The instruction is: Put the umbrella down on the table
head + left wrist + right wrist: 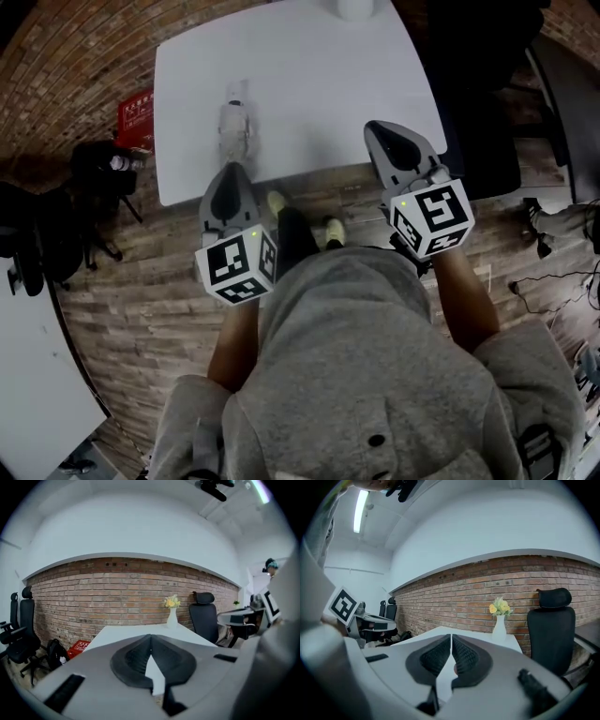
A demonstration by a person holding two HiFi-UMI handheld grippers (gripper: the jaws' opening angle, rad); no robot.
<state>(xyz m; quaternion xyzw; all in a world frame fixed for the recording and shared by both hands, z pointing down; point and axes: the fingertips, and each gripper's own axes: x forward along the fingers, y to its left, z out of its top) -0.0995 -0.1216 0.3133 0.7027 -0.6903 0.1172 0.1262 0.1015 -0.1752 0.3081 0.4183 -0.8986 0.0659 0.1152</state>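
While the grey plastic left gripper hangs, jaws pressed together, empty | pale folded umbrella lies just ahead on white rectangular worktop, near front edge | grey right gripper jaws likewise together, empty | risk: careless sweep knocks umbrella off.

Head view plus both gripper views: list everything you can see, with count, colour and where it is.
Table: one, white, ahead of the person.
Umbrella: one, pale, folded, lying on the table near its front edge.
Vase: one, white, yellow flowers, table's far end.
Office chair: one, black, right of the table.
Box: one, red, floor left of the table.
Bag: one, black, floor beside the box.
Left gripper: grey, fingers shut, empty.
Right gripper: grey, fingers shut, empty.
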